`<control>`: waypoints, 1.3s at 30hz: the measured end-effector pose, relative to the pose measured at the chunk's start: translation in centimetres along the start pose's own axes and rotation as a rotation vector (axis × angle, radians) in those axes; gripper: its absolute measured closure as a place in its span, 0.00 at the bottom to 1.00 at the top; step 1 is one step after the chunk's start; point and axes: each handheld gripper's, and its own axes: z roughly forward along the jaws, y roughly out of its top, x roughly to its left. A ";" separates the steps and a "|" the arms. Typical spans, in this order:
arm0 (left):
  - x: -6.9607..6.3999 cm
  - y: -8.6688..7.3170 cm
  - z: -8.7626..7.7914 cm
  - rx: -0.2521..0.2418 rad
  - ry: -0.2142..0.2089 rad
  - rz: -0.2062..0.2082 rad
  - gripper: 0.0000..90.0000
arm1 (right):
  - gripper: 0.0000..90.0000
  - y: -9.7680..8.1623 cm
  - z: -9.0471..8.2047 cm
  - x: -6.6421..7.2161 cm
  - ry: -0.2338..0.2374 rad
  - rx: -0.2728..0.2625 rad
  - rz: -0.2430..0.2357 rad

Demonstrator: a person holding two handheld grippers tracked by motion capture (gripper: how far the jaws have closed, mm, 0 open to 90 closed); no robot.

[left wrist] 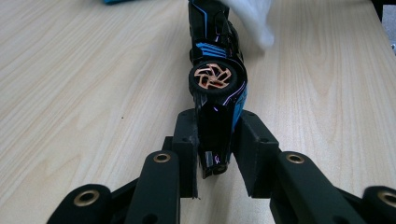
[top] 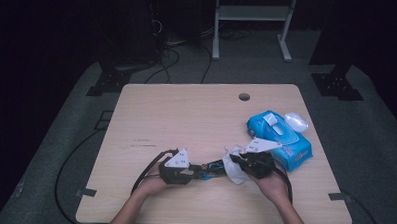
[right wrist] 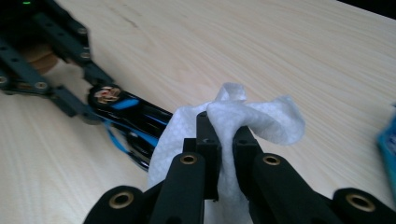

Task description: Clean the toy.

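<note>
A black toy car [left wrist: 216,79] with blue stripes and a copper-coloured wheel lies on its side on the wooden table [top: 186,116]. My left gripper [left wrist: 215,154] is shut on the car's near end. In the high view that gripper [top: 193,171] is at the lower middle, with the car [top: 212,168] stretching right from it. My right gripper [right wrist: 225,144] is shut on a white wet wipe [right wrist: 252,119], which drapes over the far end of the car [right wrist: 128,116]. From above, the wipe [top: 233,166] hangs at the tip of the right gripper [top: 239,161].
A blue pack of wet wipes [top: 279,137] lies at the right of the table, its white lid [top: 296,120] flipped open. A cable hole [top: 244,97] sits near the far edge. Cables trail off the near-left edge.
</note>
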 end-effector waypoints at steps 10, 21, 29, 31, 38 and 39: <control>-0.1 0.0 0.1 -0.007 -0.007 -0.007 0.78 | 0.95 1.9 1.3 3.1 0.051 -0.027 -0.062; -0.2 0.1 -0.1 -0.012 -0.021 0.002 0.81 | 0.95 1.8 3.0 4.3 0.096 0.020 -0.109; -0.2 0.4 0.3 -0.034 -0.026 -0.021 0.78 | 0.95 0.5 1.8 1.6 0.069 0.005 0.011; -0.4 0.7 0.7 -0.036 -0.025 -0.013 0.74 | 0.95 0.5 1.9 1.7 0.079 0.001 0.020; -0.5 1.2 1.8 -0.006 0.042 -0.027 0.51 | 0.95 0.7 2.2 2.7 0.085 0.002 -0.004; -0.5 1.2 1.7 -0.009 0.040 -0.032 0.50 | 0.95 0.7 2.2 2.8 0.092 0.003 -0.005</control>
